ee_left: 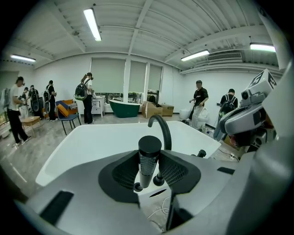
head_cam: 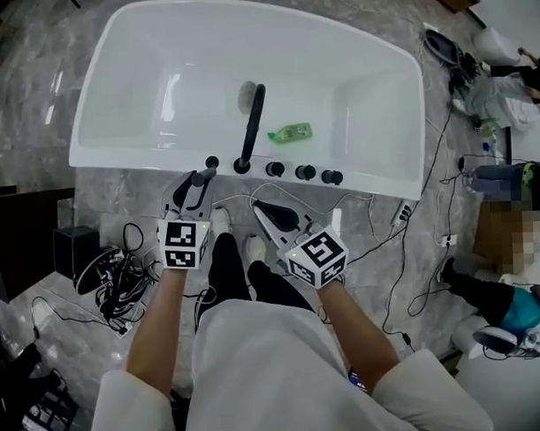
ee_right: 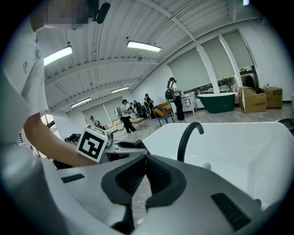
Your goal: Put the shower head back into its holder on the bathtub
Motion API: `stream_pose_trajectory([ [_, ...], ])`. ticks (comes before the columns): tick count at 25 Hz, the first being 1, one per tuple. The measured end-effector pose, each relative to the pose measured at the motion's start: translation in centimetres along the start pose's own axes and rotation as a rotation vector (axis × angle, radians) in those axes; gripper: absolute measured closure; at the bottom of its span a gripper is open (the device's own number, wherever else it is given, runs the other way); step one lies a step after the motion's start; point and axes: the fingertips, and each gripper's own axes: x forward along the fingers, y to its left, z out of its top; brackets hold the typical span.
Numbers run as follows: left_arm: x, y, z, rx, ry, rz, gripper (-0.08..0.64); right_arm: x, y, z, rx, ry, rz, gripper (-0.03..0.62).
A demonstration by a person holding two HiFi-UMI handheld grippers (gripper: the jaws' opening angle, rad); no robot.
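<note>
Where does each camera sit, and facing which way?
Head view: on the person's head, steeply down at the white bathtub; forearms, legs show.
Left gripper view: on the left gripper, toward the bathtub, jaws clamping a black shower head; right gripper shows.
Right gripper view: on the right gripper, toward the bathtub, jaws shut; left forearm shows.
Shared: black curved faucet.

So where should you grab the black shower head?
Grab the shower head by its bumpy band, just under the wide top cap, squeezing from both sides. It stands upright like a slim round stick, so the pads fit around it, and the cap should stop it sliding down. The left gripper holds it that way.
</note>
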Motion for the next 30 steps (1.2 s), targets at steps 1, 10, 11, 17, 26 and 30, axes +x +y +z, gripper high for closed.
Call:
stream_pose_trajectory([
  [1, 0.3, 0.1, -0.3, 0.002, 0.007, -0.002, 0.419, 0.1, -0.2, -0.1, 0.006, -0.001, -0.007, 0.575],
  [10, 2.8, 1.2, -2.2, 0.008, 0.065, -0.017, 0.419, 1.2, -1.7, -0.4, 0.042, -0.002, -0.038, 0.577],
  [11, 3.1, 1.3, -2.4, 0.008, 0.072, -0.018, 0.419, 1.3, -1.9, -0.5, 0.047, -0.003, -0.041, 0.577],
  [17, 4.6, 1.8, -3.4, 0.007, 0.102, -0.028, 0.419, 1.7, -2.9, -0.9, 0.074, 0.001, -0.065, 0.577],
  [26, 6.5, 2.5, -5.6, 0.012, 0.139, -0.039, 0.419, 2.0, -4.0, -1.5, 0.096, 0.003, -0.102, 0.575],
  [30, 6.9, 2.8, -5.1, 0.018, 0.126, -0.037, 0.419, 2.0, -4.1, -1.8, 0.103, 0.010, -0.112, 0.577],
])
